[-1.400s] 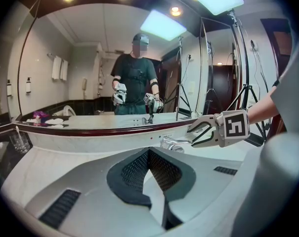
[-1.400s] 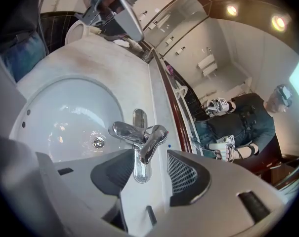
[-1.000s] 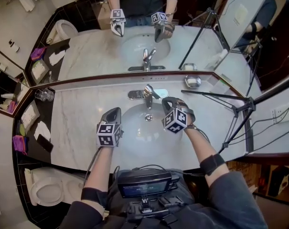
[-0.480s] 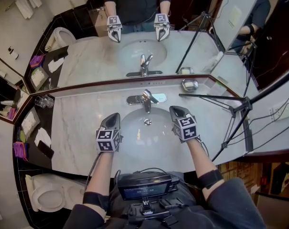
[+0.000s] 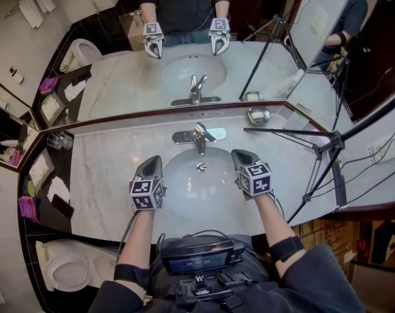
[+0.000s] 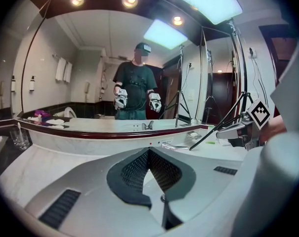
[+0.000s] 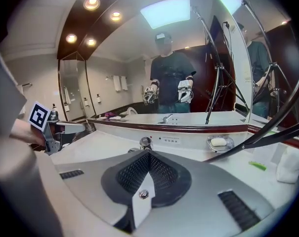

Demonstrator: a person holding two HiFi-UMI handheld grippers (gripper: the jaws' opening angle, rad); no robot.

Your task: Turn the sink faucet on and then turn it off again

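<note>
Jaws clenched on both sides, and nothing is caught in either pair. From the head view, the left gripper (image 5: 154,160) hangs over the left rim of the white oval sink basin (image 5: 184,197). The right gripper (image 5: 239,154) hangs over the right rim. The chrome single-lever faucet (image 5: 200,135) stands at the basin's back edge between them, clear of both. Veined white marble countertop (image 5: 106,168) runs all round. A clear drinking glass (image 5: 59,140) sits far off left, and a chrome soap dish (image 5: 258,115) sits right of the faucet. A black tripod (image 5: 321,150) stretches one leg across the right side, its tip near the faucet and just beyond the right gripper. The wide wall mirror (image 5: 119,70) doubles the lot.

Over to the left gripper view: grey jaws shut tip to tip, with pale basin showing in the notch below. The faucet lever peeks out past the tips, slightly right. The right gripper's marker cube (image 6: 259,112) shows at the far right. The glass appears side-on here, at the left edge.

Right gripper view now: pads pressed together, empty. The faucet's round top pokes up right behind the tips. This view alone shows a white soap bar (image 7: 218,142) in the dish. It also shows a small green item (image 7: 257,165) and a folded white cloth (image 7: 292,164) on the counter's right end.
</note>
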